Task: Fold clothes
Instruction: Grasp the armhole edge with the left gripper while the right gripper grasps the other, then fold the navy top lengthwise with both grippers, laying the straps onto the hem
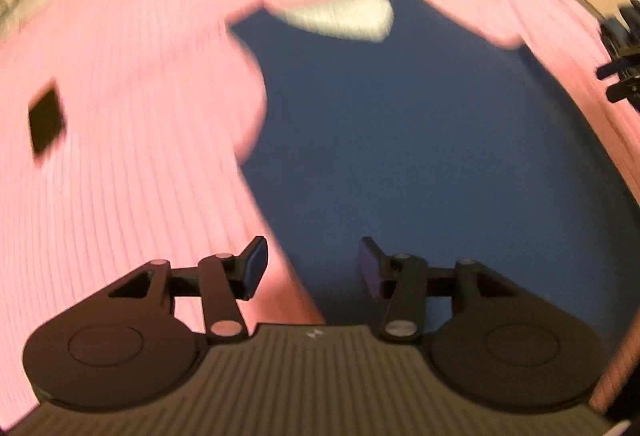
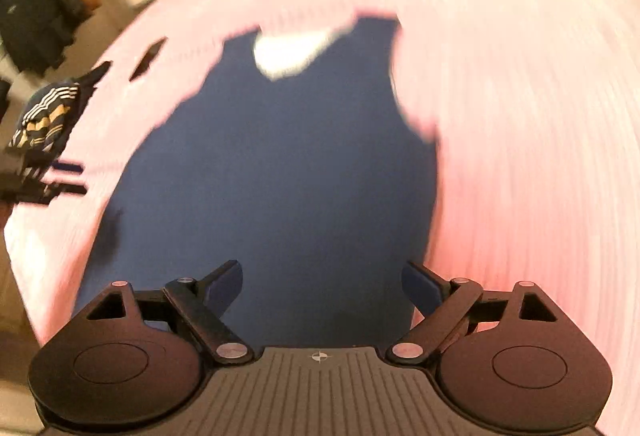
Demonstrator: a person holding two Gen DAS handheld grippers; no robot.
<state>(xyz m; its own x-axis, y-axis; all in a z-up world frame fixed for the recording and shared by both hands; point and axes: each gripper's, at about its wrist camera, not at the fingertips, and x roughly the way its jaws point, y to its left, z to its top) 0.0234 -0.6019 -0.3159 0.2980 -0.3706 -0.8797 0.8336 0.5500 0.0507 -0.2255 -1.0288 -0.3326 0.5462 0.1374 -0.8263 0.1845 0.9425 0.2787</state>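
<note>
Pink ribbed bedding covered the wide surface. At left lay a small black square object. A navy sleeveless top lay flat mid-surface, its long axis running away from both cameras, white-lined neckline at the far end. Above its near hem hovered the left gripper and right gripper, both spread apart, gripping nothing.

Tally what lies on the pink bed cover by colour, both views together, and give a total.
Navy blue: 1, the sleeveless top spread flat, white inside its neckline.
Black: 1, the small flat object on the pink bed cover.
Dark with white stripes: 1, the bundled garment at the cover's edge.
Total: 3
</note>
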